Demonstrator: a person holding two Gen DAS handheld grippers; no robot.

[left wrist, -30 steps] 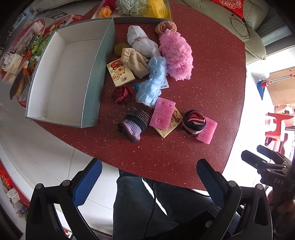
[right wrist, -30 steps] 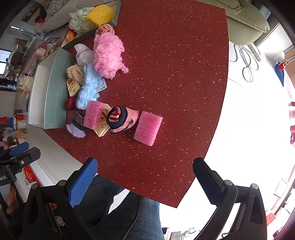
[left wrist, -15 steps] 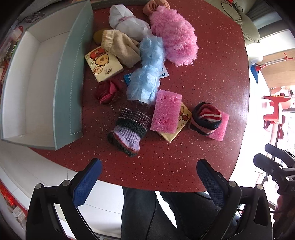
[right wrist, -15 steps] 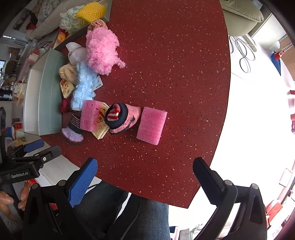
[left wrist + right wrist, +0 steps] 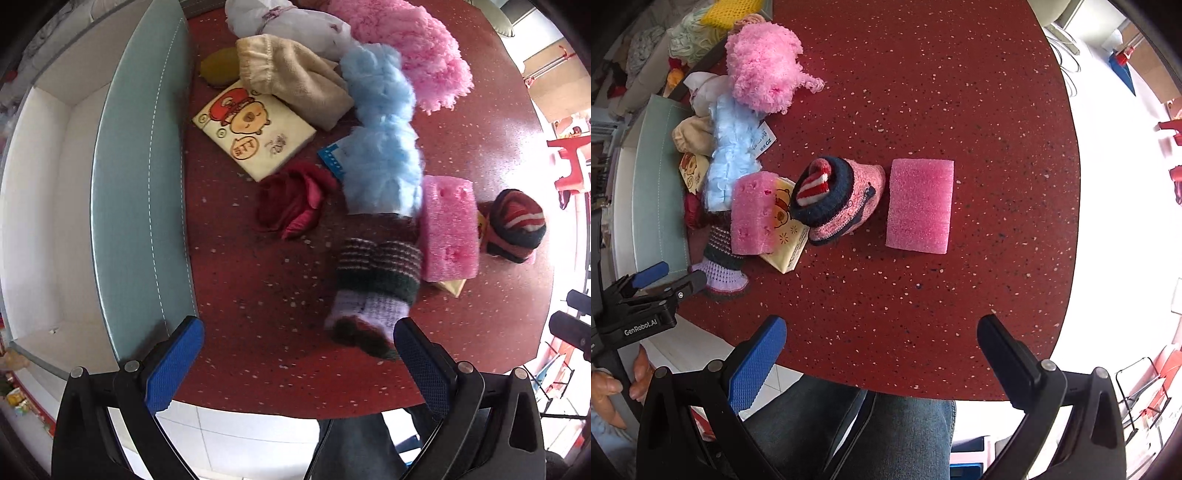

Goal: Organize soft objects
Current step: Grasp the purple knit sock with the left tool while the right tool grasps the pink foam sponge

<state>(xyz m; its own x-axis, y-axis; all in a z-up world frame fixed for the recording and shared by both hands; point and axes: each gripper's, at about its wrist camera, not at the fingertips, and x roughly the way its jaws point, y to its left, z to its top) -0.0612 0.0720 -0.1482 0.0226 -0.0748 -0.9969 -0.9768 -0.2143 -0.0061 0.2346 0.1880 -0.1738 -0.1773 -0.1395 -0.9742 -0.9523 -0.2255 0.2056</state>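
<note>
Soft things lie on a dark red table. My left gripper is open, low over the table's near edge, with a striped knitted sock just ahead of its right finger. Beyond lie a red cloth, light blue fluff, pink fluff, a beige sock, a white bundle and a pink sponge. My right gripper is open and empty, short of a second pink sponge and a pink knitted hat.
An open teal box with a white inside stands left of the pile. Two cartoon tissue packs lie among the items. A tray of yarn sits at the far left. The left gripper shows in the right wrist view.
My left gripper has moved forward and down over the table edge toward the striped sock. My right gripper has moved closer to the table and the pink sponge.
</note>
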